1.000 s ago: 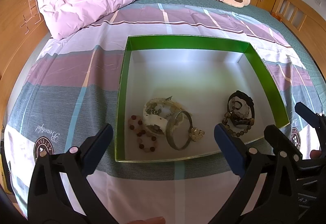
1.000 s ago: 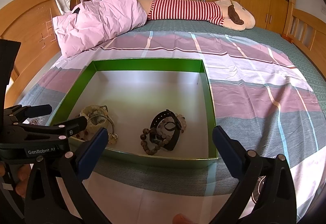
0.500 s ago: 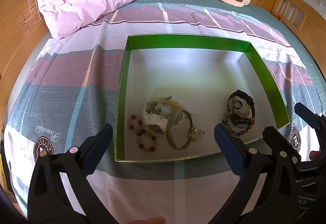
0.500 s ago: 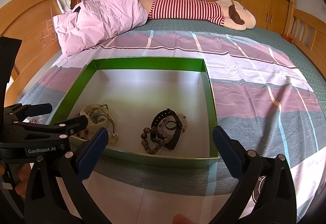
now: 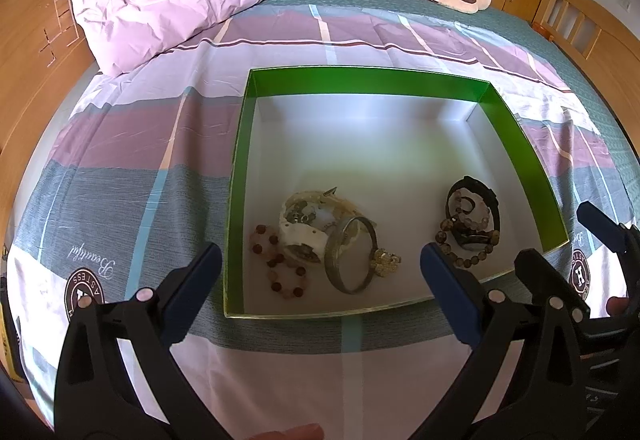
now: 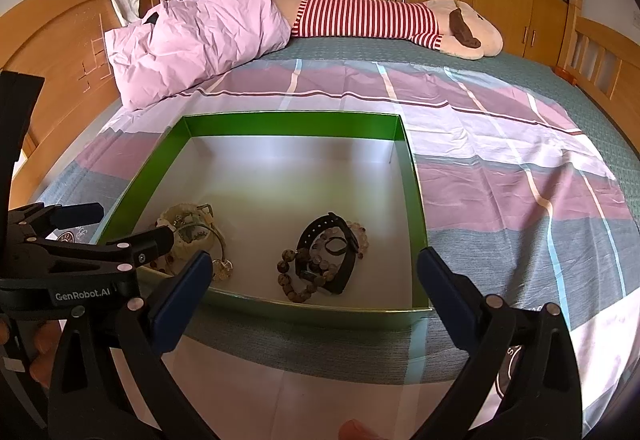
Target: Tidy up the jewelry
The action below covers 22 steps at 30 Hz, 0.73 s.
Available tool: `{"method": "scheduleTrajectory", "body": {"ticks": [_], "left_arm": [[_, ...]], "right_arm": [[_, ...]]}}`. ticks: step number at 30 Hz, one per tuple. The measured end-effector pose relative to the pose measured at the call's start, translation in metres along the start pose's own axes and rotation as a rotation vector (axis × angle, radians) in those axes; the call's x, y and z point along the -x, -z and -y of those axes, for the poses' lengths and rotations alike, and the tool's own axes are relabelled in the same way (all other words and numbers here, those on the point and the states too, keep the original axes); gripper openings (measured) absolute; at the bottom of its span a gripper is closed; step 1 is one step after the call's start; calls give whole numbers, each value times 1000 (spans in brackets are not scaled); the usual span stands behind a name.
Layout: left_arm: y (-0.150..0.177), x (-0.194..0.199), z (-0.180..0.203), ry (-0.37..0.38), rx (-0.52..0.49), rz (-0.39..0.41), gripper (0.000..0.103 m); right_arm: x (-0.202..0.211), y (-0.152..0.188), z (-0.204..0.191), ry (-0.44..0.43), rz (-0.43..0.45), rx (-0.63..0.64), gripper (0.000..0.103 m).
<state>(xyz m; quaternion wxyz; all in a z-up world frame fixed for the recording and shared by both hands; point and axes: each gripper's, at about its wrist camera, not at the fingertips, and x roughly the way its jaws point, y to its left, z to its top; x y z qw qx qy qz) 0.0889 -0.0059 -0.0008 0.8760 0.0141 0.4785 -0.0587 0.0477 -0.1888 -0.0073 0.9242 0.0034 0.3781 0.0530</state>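
Left wrist view: the jewelry sits in two tangles on the white floor of the green-walled box (image 5: 516,128), near its front wall. The left pile holds a red bead bracelet (image 5: 280,268), a cream watch (image 5: 308,224) and a metal bangle (image 5: 352,256) leaning across it with a gold charm (image 5: 384,260) touching. A likely slip: lifting the bangle could drag the charm or the watch along, since they overlap. The left gripper (image 5: 320,284) hovers before the front wall, jaws spread wide, holding and touching nothing.

Right wrist view: the second pile, a black strap watch (image 6: 332,244) threaded through brown bead bracelets (image 6: 296,280), lies towards the box's right front corner. The strands interlock, so a pinch on one may raise the whole clump. The right gripper (image 6: 314,288) is likewise wide open and empty, short of the box rim. The left gripper's finger crosses in front of the left pile.
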Motion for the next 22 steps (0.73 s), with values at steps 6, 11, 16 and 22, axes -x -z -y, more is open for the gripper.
{"method": "scheduleTrajectory", "body": {"ticks": [6,11,16,22], "left_arm": [[0,0,1,-2,-4,-2,101],[0,1,2,-24,-17,16,101],[-1,0,1,-18,-18,9,101],[-2,0,1,-16,-17,3,101]], "right_arm": [[0,0,0,-1,0,-1,102],[0,0,0,0,1,0,102],[0,0,0,0,1,0,102],[0,0,0,0,0,0,102]]}}
